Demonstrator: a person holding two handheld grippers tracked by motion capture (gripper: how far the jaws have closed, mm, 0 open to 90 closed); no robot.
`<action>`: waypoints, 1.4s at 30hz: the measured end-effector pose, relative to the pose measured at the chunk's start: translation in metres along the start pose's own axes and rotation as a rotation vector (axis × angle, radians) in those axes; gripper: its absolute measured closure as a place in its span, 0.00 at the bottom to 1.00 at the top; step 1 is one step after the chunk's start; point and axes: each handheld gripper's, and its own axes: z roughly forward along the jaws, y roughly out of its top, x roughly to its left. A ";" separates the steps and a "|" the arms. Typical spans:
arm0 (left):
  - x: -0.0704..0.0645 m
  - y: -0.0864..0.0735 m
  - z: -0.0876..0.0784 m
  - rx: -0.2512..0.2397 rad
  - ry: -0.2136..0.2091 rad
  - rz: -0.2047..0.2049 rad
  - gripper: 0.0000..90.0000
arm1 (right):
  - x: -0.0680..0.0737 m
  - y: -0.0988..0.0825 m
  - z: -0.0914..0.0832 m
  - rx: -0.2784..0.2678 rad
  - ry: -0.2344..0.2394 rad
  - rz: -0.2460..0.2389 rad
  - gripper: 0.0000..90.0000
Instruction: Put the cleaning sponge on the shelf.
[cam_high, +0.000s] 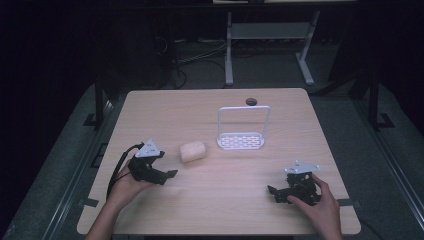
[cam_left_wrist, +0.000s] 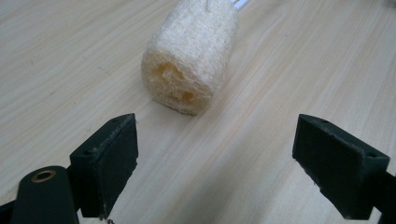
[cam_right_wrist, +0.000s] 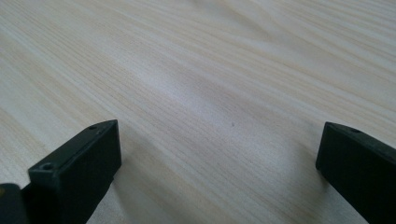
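One pale loofah sponge (cam_high: 193, 151) lies on its side on the light wood tabletop (cam_high: 210, 110), left of the middle and nearer the left edge than the right. In the left gripper view the loofah sponge (cam_left_wrist: 189, 58) shows its porous cut end toward the camera, resting flat on the wood just beyond the jaws and touching neither of them.

One white wire rack (cam_high: 242, 130), with a slotted base and a single upright hoop, stands near the middle of the tabletop toward the far edge, just to the right of the sponge and apart from it. One dark round hole (cam_high: 251, 102) sits close to the far edge behind the rack.

There are two tools, one in each hand. The left tool (cam_high: 169, 174) is near the left edge, its jaws spread wide and pointing toward the sponge, holding nothing. The right tool (cam_high: 273, 192) is near the near right corner, its jaws likewise spread wide over bare wood.
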 end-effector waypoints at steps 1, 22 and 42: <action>0.000 0.000 0.000 0.000 0.000 0.000 0.15 | 0.000 0.000 0.000 0.000 0.000 0.000 0.00; 0.012 0.030 0.010 -0.012 -0.014 0.034 0.15 | 0.000 0.000 0.000 0.000 0.000 0.000 0.00; 0.021 0.054 0.030 -0.027 -0.050 0.042 0.15 | 0.000 0.000 0.000 0.000 0.000 0.001 0.00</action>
